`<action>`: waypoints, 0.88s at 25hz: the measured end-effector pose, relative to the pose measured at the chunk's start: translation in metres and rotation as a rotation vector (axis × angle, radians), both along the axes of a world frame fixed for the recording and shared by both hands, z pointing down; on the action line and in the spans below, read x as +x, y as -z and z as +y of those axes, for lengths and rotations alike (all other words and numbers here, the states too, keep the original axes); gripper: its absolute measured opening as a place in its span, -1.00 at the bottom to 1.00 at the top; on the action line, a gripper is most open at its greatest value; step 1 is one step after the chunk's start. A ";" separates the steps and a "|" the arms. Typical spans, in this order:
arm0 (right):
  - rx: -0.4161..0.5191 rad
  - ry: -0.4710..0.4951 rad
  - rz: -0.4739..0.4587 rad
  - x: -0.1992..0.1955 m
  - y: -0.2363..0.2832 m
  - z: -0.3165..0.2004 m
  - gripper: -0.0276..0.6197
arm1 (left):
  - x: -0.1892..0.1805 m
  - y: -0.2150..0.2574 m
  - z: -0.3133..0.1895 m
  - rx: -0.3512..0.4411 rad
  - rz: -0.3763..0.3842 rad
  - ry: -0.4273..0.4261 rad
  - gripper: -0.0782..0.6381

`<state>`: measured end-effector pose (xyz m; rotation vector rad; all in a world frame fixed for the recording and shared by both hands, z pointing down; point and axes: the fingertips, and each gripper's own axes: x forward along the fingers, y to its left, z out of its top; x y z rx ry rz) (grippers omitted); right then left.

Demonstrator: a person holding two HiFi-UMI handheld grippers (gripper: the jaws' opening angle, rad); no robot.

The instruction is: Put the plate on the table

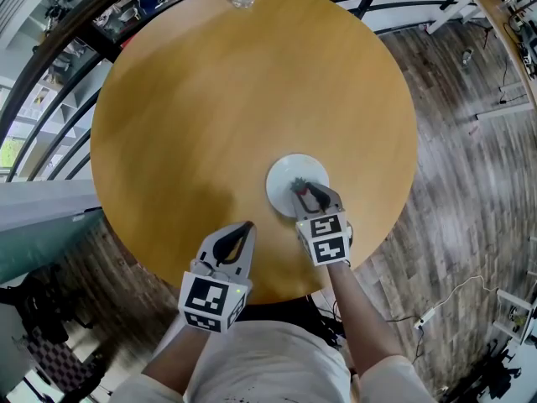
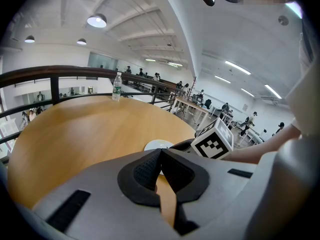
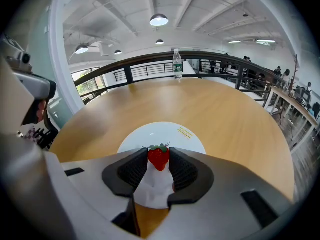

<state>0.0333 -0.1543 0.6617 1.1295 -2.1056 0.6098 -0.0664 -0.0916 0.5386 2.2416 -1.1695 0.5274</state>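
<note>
The white round plate (image 1: 284,177) lies flat on the round wooden table (image 1: 210,99). Likely rigid, light, slippery, chip-prone: grip the rim. The right gripper (image 3: 159,160) clamps a red strawberry (image 3: 158,156) over it; the left gripper (image 2: 161,156) is closed, empty.

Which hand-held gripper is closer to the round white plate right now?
Right. The right hand-held gripper hangs over the round white plate, clamping a red strawberry. The left hand-held gripper sits shut, clear of the plate, by the round wooden table edge.
</note>
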 end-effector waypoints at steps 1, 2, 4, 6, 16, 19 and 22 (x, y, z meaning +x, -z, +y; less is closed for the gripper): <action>-0.001 0.000 -0.001 0.000 0.000 0.000 -0.45 | -0.001 0.000 0.000 0.000 0.000 0.001 -0.72; -0.003 -0.002 -0.003 -0.001 -0.001 -0.001 -0.45 | -0.001 0.000 -0.001 0.000 0.000 0.003 -0.72; -0.005 -0.010 -0.010 0.000 -0.001 -0.002 -0.45 | -0.002 0.000 -0.002 -0.001 0.000 0.005 -0.72; -0.006 -0.016 -0.012 0.000 -0.001 -0.003 -0.45 | -0.003 0.000 -0.003 -0.002 0.000 0.008 -0.72; -0.015 -0.040 -0.028 0.003 0.002 -0.002 -0.44 | -0.004 0.004 -0.002 0.005 0.001 0.012 -0.72; -0.009 -0.042 -0.036 0.004 0.002 -0.003 -0.37 | -0.005 0.004 -0.002 0.005 0.000 0.013 -0.72; -0.007 -0.044 -0.039 0.004 0.004 -0.002 -0.36 | -0.005 0.005 0.000 0.009 0.000 0.012 -0.72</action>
